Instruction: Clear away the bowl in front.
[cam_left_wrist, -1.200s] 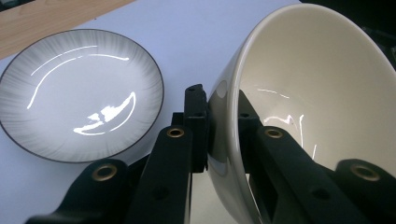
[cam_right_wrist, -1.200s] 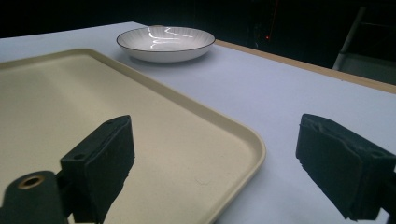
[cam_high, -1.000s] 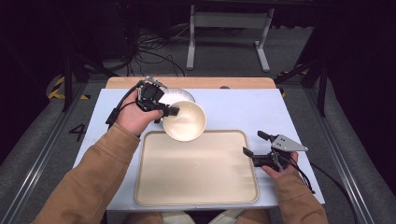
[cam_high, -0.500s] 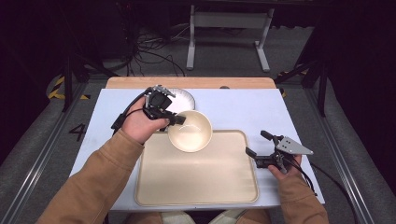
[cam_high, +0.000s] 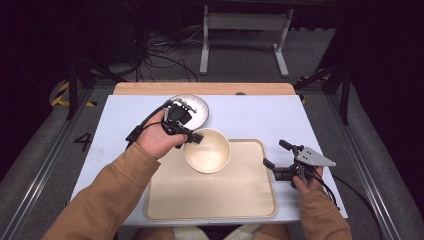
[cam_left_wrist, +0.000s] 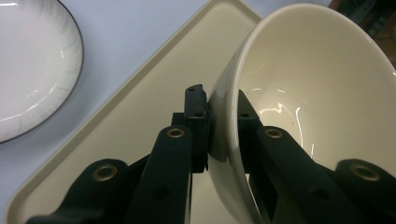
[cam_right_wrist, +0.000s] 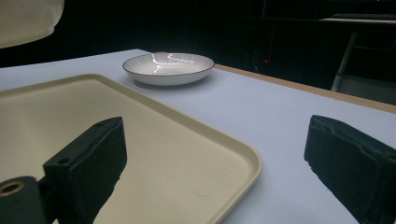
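A cream bowl hangs over the far left part of the beige tray. My left gripper is shut on its rim, one jaw inside and one outside, as the left gripper view shows on the bowl. Below it lies the tray. My right gripper stands open by the tray's right edge, with nothing between its jaws. In the right gripper view the tray's corner lies between the spread jaws, and the bowl's underside shows at top left.
A white plate with a dark rim rests on the white table behind the tray, seen too as a plate and a plate. A wooden strip borders the far edge. Dark floor, cables and a stand lie beyond.
My left gripper has carried the bowl to the right and toward me, from beside the plate to over the tray, and lowered it. The right gripper has barely moved.
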